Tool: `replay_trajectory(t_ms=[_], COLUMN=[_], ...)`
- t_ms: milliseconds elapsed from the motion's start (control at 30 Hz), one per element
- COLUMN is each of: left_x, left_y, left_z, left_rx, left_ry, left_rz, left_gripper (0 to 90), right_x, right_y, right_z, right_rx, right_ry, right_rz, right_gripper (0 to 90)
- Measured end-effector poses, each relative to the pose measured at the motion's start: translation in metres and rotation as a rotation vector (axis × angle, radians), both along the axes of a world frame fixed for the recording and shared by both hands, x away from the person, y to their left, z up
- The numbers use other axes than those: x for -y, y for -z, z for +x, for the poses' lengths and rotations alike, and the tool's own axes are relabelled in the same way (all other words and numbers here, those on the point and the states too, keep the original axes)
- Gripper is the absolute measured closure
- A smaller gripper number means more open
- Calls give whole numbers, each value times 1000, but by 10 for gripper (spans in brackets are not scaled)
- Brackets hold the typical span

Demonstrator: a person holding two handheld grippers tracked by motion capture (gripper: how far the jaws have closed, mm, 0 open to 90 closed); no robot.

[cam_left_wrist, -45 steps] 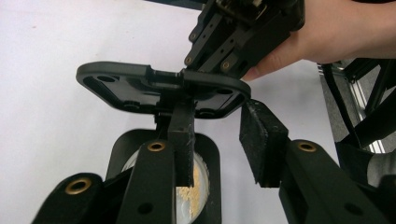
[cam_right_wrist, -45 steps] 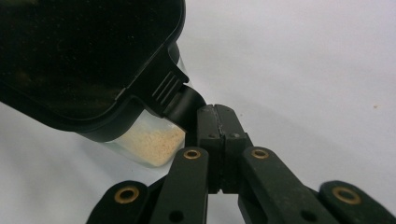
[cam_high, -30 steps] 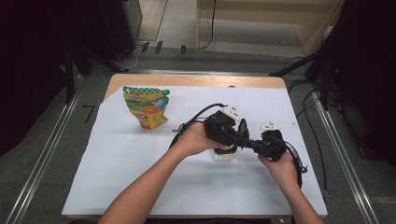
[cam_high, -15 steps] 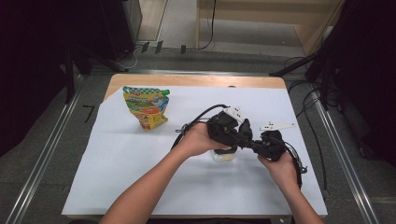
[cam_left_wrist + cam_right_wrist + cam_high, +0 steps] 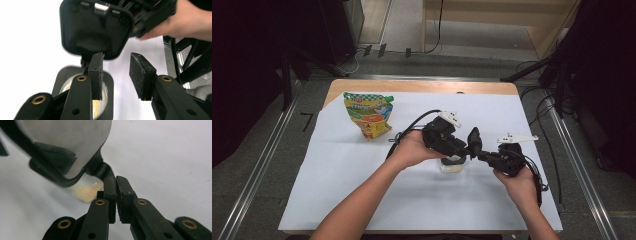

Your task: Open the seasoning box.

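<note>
- High view: container (image 5: 451,165) at table (image 5: 337,165) centre, under both grippers. Lid (image 5: 474,141) raised on edge at 1 o'clock of container. Pouch (image 5: 368,114) well apart at 10 o'clock.
- Left gripper view: left gripper (image 5: 116,75) spread, jaws just opening, nothing between pads. Lid at 12 o'clock; container rim at 7 o'clock.
- Right gripper view: right gripper (image 5: 116,195) pressed together, pinching lid tab (image 5: 103,171). Container at 10 o'clock.

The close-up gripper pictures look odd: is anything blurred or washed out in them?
Left gripper view: the black hinged lid has smeared edges, and the white table cover is overexposed. Right gripper view: the lid's glossy underside is soft with grey glare. High view: evenly lit table, dark surroundings.
</note>
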State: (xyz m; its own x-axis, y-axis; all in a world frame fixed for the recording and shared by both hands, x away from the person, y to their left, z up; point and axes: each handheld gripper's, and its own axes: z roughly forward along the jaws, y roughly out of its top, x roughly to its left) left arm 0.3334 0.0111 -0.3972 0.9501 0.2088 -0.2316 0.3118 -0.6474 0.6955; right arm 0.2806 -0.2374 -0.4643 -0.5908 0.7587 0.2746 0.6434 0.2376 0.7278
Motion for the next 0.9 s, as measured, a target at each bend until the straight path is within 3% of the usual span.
replay_trajectory(t_ms=[167,300,400,533,600,900], left_x=[-19,-33,-44,-59,-65,-84], left_y=[1,0,0,3,4,3], left_z=[1,1,2,6,6,2], left_rx=[-18,-2,1,-66,-75,-49], left_ry=[-31,-59,-115,-123,-130,-160], left_rz=[-29,-39,-27,-58,-58,-54], left_gripper=[634,644,641,589,565,455], right_x=[-2,-8,-12,-19,-24,-48], right_y=[-7,-10,-11,-14,-14,-15], right_z=[-14,-25,-33,-45,-50,-57], right_rx=[-4,-2,-2,-13,-14,-21], right_ry=[-12,-30,-43,-61,-77,-161], right_rz=[7,2,2,8,4,11], right_gripper=[866,833,800,754,742,645])
